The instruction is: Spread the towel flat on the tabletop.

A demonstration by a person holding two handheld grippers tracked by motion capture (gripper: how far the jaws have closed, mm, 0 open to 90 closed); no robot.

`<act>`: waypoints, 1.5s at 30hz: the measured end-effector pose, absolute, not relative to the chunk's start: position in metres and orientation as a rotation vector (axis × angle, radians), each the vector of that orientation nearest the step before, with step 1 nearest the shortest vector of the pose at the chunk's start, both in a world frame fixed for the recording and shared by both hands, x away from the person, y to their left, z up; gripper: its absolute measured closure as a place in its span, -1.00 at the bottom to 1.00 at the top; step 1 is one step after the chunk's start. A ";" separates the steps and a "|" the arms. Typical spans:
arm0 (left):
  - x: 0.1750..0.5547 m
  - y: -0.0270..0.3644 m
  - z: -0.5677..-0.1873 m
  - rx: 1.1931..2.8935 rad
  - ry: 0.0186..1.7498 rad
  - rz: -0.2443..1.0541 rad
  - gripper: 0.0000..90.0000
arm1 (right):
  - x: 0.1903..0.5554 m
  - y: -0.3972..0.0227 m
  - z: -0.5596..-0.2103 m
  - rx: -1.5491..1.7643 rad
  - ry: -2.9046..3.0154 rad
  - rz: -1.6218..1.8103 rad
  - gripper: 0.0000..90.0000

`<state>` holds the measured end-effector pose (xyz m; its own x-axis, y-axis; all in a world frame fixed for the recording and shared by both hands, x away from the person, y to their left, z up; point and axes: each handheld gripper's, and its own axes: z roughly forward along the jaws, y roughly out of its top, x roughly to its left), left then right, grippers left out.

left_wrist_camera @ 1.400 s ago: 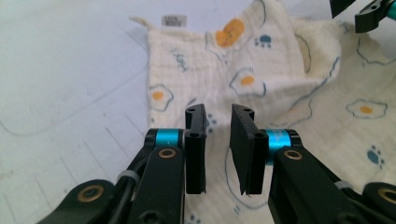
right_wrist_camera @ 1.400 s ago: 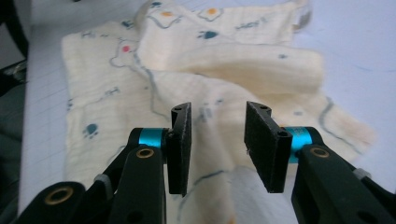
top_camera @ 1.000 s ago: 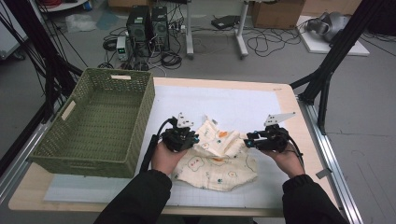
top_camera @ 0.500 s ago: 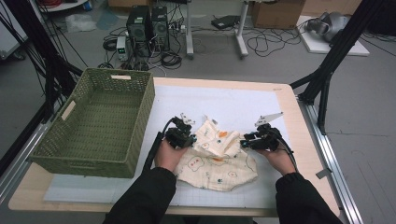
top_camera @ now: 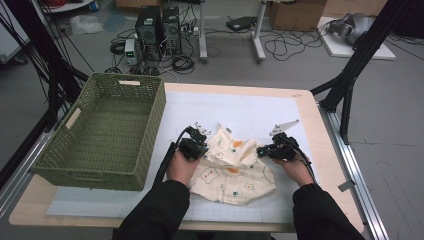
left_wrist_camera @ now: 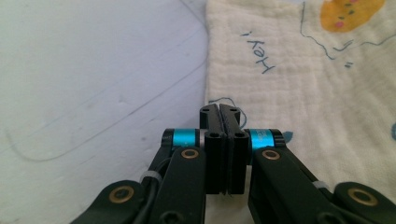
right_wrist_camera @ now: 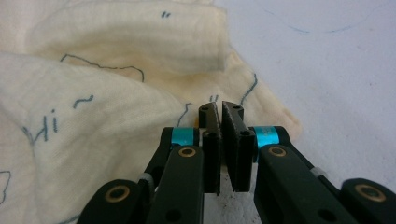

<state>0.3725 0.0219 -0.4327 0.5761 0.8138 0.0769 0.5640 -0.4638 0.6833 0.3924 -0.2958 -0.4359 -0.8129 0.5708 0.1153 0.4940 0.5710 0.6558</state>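
Gripping cloth (top_camera: 232,167), basket (top_camera: 100,132) (high view)

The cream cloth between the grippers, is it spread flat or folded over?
Partly folded: the cloth has its top portion doubled over in a raised ridge, while its lower part lies flat on the white mat.

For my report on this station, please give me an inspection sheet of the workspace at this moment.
Surface: white mat on wooden table, flat.
Job's things: cream printed cloth, rumpled, on the mat.
Clutter: green woven basket at left, nothing seen inside.
Grippers: left gripper and right gripper have just closed, each at a cloth edge; grip on fabric unclear.
Cables: one trails from each gripper.
Surroundings: computer towers, floor cables, cardboard box.
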 end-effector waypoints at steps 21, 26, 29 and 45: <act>0.376 0.055 -0.418 1.980 1.288 0.698 0.90 | 0.416 -0.302 -0.398 0.960 2.452 1.074 0.78; 0.374 0.055 -0.417 1.982 1.269 0.676 0.72 | 0.419 -0.305 -0.404 0.997 2.460 1.072 0.58; 0.372 0.054 -0.417 1.991 1.256 0.658 0.72 | 0.414 -0.308 -0.402 0.996 2.464 1.100 0.55; 0.348 0.064 -0.425 1.984 1.172 0.564 0.67 | 0.370 -0.313 -0.403 0.879 2.546 1.174 0.44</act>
